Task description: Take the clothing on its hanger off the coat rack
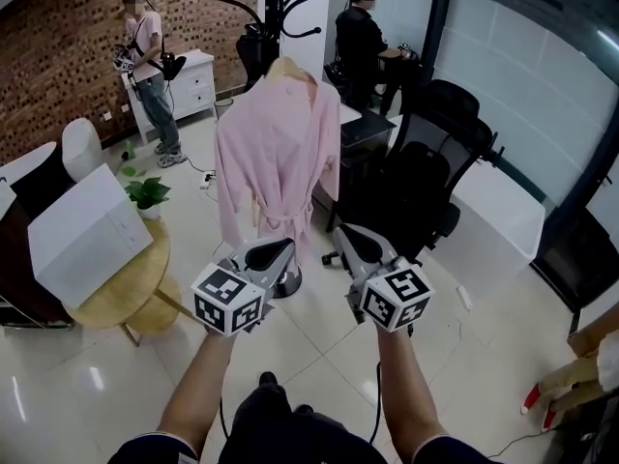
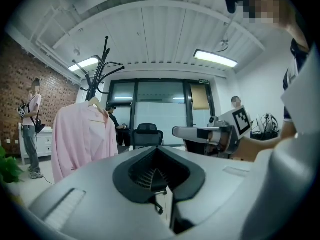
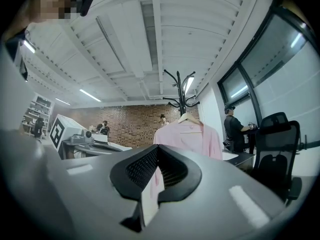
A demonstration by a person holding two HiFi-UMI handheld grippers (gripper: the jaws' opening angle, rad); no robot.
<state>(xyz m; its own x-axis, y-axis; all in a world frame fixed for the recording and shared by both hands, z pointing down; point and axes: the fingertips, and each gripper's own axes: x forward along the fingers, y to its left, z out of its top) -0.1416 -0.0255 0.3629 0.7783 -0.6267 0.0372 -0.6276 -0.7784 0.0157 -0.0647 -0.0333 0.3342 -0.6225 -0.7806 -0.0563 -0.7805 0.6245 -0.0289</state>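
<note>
A pink robe hangs on a wooden hanger from the black coat rack, straight ahead of me. My left gripper and right gripper are held side by side, level, pointing at the robe's lower half and well short of it. Both are shut with nothing in them. The left gripper view has the robe at left and the right gripper at right. From the right gripper view the robe and hanger sit just right of centre, the left gripper at left.
A round wooden table with a white box stands at left, with a potted plant behind it. Black office chairs and a white desk crowd the right. Two people stand beyond the rack.
</note>
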